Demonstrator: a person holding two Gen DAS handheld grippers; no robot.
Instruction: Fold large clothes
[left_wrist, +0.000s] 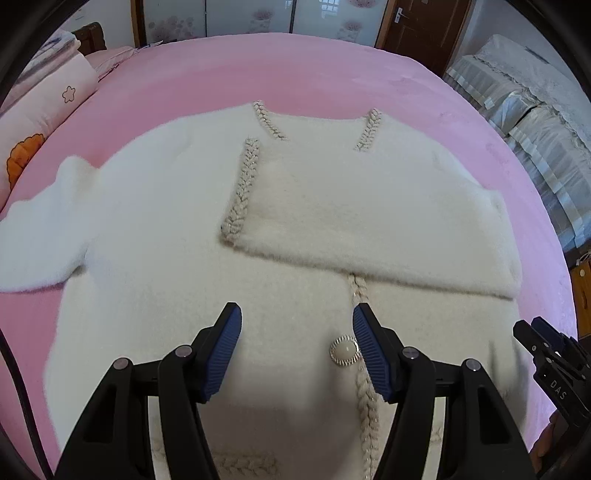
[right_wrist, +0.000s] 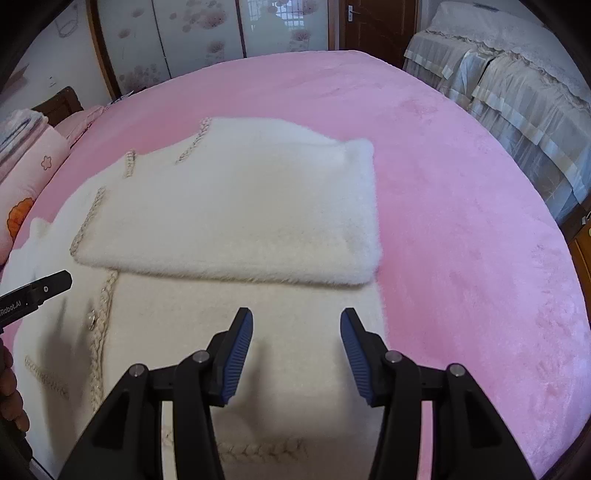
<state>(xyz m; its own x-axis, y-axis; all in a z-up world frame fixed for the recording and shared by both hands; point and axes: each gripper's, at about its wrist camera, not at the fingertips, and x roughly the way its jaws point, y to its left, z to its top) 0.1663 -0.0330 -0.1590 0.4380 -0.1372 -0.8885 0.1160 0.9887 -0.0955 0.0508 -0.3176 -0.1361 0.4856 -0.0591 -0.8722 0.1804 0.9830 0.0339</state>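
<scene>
**Hovering with both grippers spread over a half-folded cream cardigan**

Hanging above the lower front of the garment, the left gripper (left_wrist: 297, 349) has its blue ribbed pads spread apart with nothing between them; through the gap shows bare fleece, and a round pearl-like button (left_wrist: 344, 350) sits just beside the inner face of its right-hand finger. The right gripper (right_wrist: 296, 354) is likewise spread and empty, with only the fleece below its pads, near the garment's right edge. In the right wrist view the tip of the left gripper pokes in from the left edge, above the braided placket.

The cream fleece cardigan (left_wrist: 155, 240) lies flat on the pink bedspread (left_wrist: 295, 70), neckline away from the cameras. Its right sleeve (left_wrist: 369, 206) is folded across the chest, the braid-trimmed cuff (left_wrist: 240, 192) ending near the middle of the garment and the fold's near edge crossing over the braided placket (left_wrist: 364, 398). The other sleeve (left_wrist: 40, 236) lies stretched out sideways to the left on the bedspread, unfolded.

Farther out, pink pillows with a flower print (left_wrist: 44, 110) lie at the left edge of the bed, a sofa under a pale lace cover (right_wrist: 517, 96) stands to the right, and frosted flower-patterned sliding doors (right_wrist: 199, 40) and a dark wooden door (right_wrist: 373, 26) line the far wall
</scene>
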